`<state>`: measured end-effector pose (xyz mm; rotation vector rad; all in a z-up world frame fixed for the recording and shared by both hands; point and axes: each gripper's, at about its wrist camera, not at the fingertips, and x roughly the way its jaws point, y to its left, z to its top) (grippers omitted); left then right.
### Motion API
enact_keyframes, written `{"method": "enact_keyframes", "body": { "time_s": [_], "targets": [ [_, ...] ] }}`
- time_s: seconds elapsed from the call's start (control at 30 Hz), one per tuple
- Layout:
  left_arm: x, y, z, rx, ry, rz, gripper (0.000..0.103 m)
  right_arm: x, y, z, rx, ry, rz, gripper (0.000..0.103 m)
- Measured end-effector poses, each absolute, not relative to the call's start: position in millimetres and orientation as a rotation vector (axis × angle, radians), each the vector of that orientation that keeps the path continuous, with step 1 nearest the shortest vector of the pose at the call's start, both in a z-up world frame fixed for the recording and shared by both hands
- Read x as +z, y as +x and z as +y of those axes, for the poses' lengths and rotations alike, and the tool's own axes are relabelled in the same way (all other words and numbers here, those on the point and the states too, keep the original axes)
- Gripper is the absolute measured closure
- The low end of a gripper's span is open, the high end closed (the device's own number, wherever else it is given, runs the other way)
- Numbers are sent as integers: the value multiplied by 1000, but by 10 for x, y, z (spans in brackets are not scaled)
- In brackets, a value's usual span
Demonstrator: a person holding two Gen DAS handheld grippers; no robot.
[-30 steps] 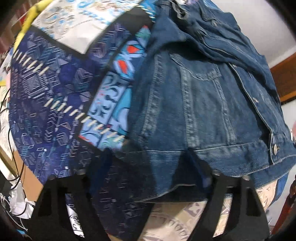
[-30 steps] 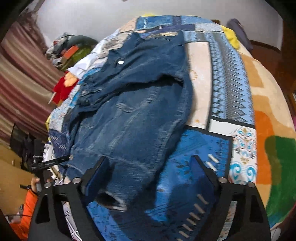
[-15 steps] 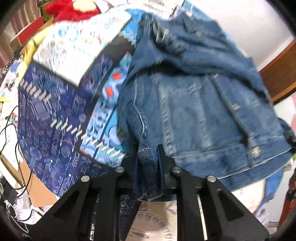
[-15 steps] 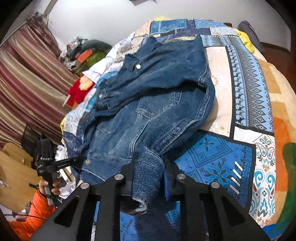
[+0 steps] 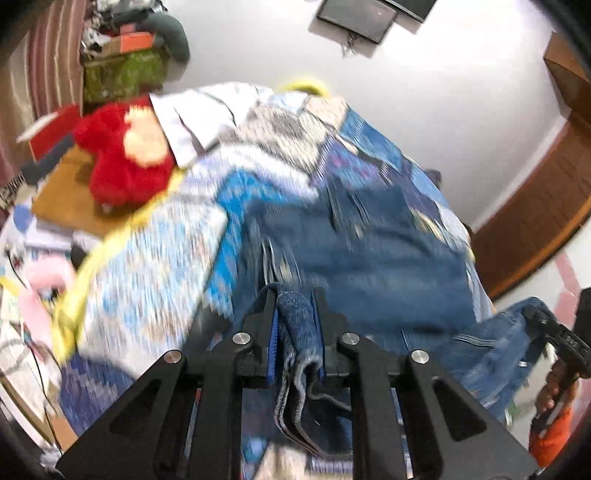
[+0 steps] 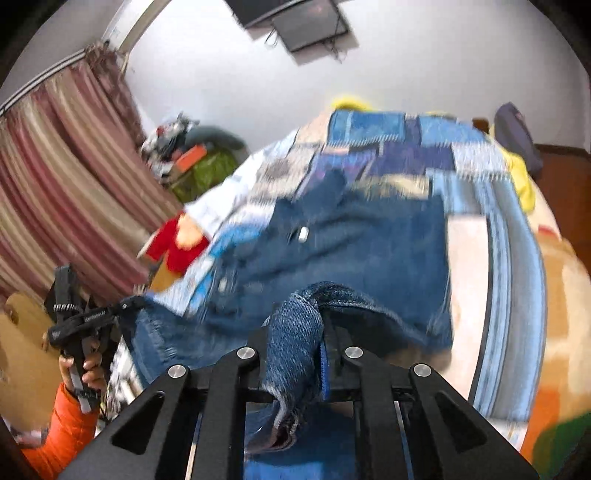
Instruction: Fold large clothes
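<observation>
A blue denim jacket [image 5: 369,258] lies across the patchwork bed; it also shows in the right wrist view [image 6: 351,243]. My left gripper [image 5: 295,321] is shut on the jacket's bottom hem at one corner and holds it lifted off the bed. My right gripper [image 6: 299,332] is shut on the hem at the other corner, also lifted. Each gripper shows in the other's view, the right one at the far right [image 5: 554,332], the left one at the far left [image 6: 81,317], with denim stretched between. Both views are motion-blurred.
The bed carries a blue, white and orange patchwork cover [image 6: 498,258]. A red plush toy [image 5: 122,158] and a white cloth [image 5: 207,110] lie at the bed's side. Striped curtains [image 6: 55,166], a cluttered pile [image 6: 195,158] and a wall-mounted screen [image 6: 295,22] stand beyond.
Both grippers closed on the jacket's hem half a second ago. Since then both have lifted the hem up and tilted towards the far wall, so the room now shows.
</observation>
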<state>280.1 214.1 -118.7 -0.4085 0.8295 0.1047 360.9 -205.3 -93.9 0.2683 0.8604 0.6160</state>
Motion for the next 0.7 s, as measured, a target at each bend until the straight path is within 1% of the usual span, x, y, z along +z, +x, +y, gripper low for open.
{"method": "enact_keyframes", "body": {
  "time_s": [0.1, 0.2, 0.3, 0.4, 0.6, 0.7],
  "targets": [
    [-1181, 3187, 2354, 158, -457, 829, 87, -855, 4161, -2012, 548, 276, 836, 92],
    [-1364, 3693, 2541, 215, -492, 851, 87, -940, 4687, -1987, 489, 282, 853, 92],
    [-1656, 4198, 2623, 265, -493, 918, 87, -1200, 5233, -1874, 441, 284, 922, 92],
    [-1921, 4498, 2660, 291, -483, 963, 87, -1553, 5688, -1723, 394, 259, 983, 92],
    [-2422, 4969, 2726, 328, -459, 1049, 85, -2090, 6198, -1680, 366, 281, 1065, 92],
    [-2591, 5022, 2725, 340, -419, 1066, 81, -2222, 6334, -1735, 398, 322, 1100, 91]
  ]
}}
